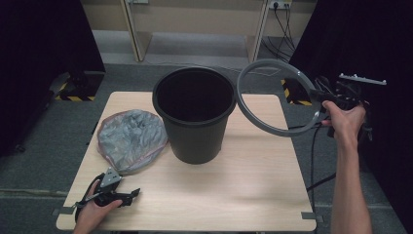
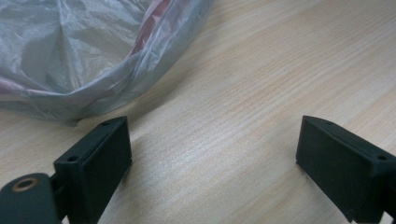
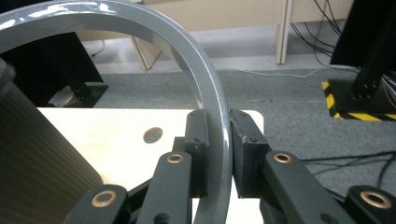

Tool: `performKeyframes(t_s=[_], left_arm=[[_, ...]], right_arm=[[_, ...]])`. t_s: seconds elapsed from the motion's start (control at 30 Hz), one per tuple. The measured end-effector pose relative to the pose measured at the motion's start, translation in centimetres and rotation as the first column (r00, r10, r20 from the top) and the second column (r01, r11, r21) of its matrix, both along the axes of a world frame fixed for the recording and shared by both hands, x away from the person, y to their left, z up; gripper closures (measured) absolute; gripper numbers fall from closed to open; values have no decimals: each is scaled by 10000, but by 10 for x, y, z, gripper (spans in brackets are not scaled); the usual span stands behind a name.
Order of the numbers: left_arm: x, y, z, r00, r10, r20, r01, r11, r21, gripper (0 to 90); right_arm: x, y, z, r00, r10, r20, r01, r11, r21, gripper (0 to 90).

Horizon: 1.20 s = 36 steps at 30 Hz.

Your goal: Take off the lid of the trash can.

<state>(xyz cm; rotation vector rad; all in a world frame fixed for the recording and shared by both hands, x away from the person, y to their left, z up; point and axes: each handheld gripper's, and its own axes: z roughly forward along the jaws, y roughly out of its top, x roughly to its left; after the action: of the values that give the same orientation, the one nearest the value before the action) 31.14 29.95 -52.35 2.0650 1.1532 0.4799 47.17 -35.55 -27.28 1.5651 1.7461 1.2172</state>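
A: Nearest us, the left gripper point(image 1: 127, 194) lies low on the wooden table point(image 1: 234, 190), jaws spread wide with only bare wood between them.

B: And just ahead of it, to its left?

A: The crumpled grey plastic bag point(image 2: 70, 56); something reddish shows through the film, too unclear to name. Its far side runs out of the left gripper view.

B: The right gripper point(image 3: 219, 154)?

A: Clamped on the grey ring point(image 3: 205, 88), which rises from the jaws and curves away left; its lower stretch is cut off at the frame's bottom.

B: Beyond the ring?

A: The black bucket point(image 1: 194, 114), standing upright left of that gripper, its inside too dark to read.
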Motion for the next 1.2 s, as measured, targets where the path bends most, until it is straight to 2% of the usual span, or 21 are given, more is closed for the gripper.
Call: performKeyframes(t_s=[0.23, 0.4, 0.7, 0.97, 1.03, 1.2], left_arm=[[0, 0, 0, 10000, -2, 0, 2, 10000, 4, 95], [0, 0, 0, 10000, -1, -2, 1, 10000, 7, 95], [0, 0, 0, 10000, -3, -2, 3, 10000, 4, 95], [0, 0, 0, 10000, -3, -2, 3, 10000, 2, 95], [0, 0, 0, 10000, -3, -1, 3, 10000, -4, 95], [0, 0, 0, 10000, -11, -3, 11, 10000, 7, 95]], right_arm=[[-6, -24, -19, 9986, -452, -262, 454, 9989, 65, 781], [-4, -31, -38, 9959, -704, -561, 686, 9971, -326, 781], [9, -11, -92, 9888, -620, -1360, 454, 9915, -1217, 781], [22, 5, -140, 9751, -743, -2088, 331, 9804, -1943, 781], [25, 8, -151, 9698, -820, -2295, 352, 9789, -2011, 781], [30, 12, -173, 9632, -906, -2532, 351, 9758, -2158, 781]])
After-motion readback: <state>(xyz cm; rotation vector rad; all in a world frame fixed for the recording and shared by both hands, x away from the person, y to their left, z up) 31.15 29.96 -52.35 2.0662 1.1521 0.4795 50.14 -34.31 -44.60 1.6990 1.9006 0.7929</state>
